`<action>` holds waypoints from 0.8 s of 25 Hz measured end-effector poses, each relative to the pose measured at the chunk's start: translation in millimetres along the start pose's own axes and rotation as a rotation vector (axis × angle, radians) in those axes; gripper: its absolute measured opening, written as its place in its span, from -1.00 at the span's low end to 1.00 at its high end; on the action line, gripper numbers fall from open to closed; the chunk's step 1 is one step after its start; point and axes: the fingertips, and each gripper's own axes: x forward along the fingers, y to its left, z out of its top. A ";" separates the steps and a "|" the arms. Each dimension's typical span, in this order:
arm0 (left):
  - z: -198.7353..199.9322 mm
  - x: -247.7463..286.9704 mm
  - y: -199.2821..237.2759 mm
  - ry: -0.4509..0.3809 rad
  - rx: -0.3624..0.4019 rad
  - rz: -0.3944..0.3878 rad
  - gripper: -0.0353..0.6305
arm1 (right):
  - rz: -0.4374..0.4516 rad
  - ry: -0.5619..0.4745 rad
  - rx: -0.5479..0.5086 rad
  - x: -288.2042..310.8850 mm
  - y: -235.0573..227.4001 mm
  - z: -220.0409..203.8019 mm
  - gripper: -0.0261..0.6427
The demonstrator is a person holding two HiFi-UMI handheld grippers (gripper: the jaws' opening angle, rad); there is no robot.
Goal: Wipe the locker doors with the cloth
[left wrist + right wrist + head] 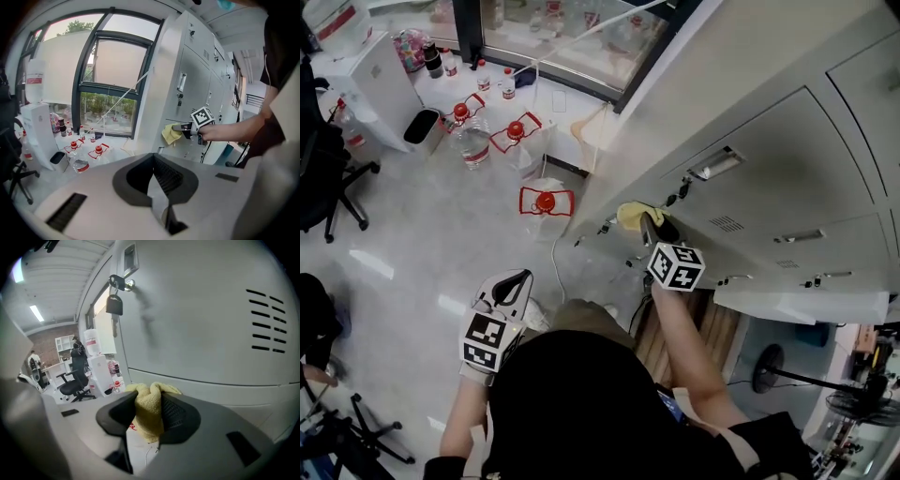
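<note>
My right gripper (649,223) is shut on a yellow cloth (632,214) and holds it against a grey locker door (769,169), just below a latch. In the right gripper view the cloth (149,401) bulges out between the jaws, close to the door (197,319), under a hanging padlock with a key (114,303). My left gripper (522,277) hangs low over the floor, away from the lockers, shut with nothing in it. From the left gripper view, the cloth (170,133) and the right gripper (180,127) show against the lockers (187,89).
Large water bottles with red caps (546,202) stand on the floor by the locker's end. A black bin (422,125) and a white appliance (380,89) sit near the window. An office chair (328,178) is at left, a fan (769,367) at lower right.
</note>
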 end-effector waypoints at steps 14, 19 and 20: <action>-12.4 -32.0 -3.2 -0.034 -0.102 0.169 -0.87 | 0.140 0.017 -0.019 25.4 34.6 1.6 -0.49; -19.4 -46.9 -4.7 -0.043 -0.149 0.258 -0.87 | 0.188 0.041 -0.066 36.1 45.0 -7.2 -0.49; -20.4 -48.8 -5.7 -0.042 -0.156 0.273 -0.87 | 0.198 0.046 -0.080 37.7 46.8 -9.1 -0.49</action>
